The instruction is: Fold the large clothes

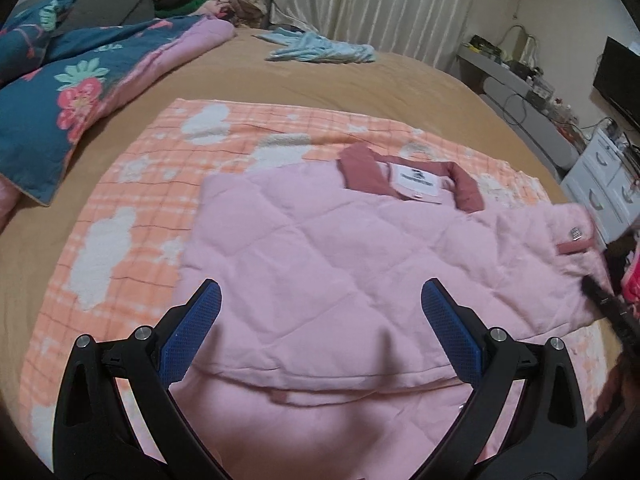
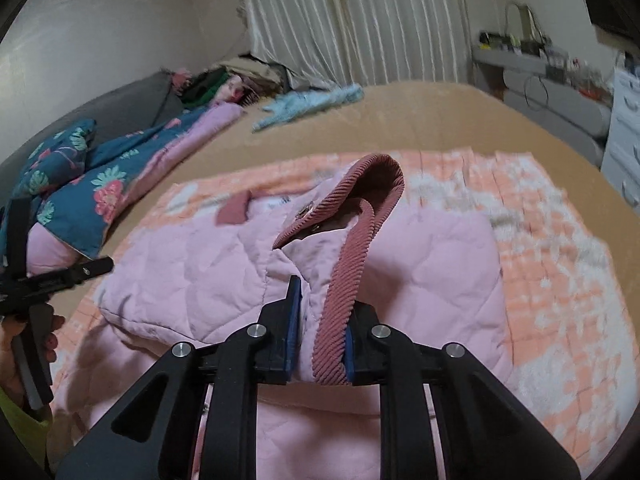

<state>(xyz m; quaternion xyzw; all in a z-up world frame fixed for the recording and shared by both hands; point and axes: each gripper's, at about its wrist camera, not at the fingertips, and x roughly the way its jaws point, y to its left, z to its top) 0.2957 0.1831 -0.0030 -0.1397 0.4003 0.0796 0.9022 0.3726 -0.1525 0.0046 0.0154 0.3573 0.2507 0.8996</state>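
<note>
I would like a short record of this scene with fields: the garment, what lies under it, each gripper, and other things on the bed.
garment: pink quilted jacket with darker corduroy collar, lying mostly flat
under it: orange checked blanket on a tan bed
left gripper: open, above the jacket, holding nothing
right gripper: shut on the corduroy cuff of the sleeve, lifted off the jacket
other things: floral quilt, light blue cloth

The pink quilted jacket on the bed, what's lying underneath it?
Under the pink quilted jacket lies an orange checked blanket with white fluffy patches, spread over the tan bed cover. Whatever sits directly beneath the jacket's middle is covered and cannot be seen.
</note>
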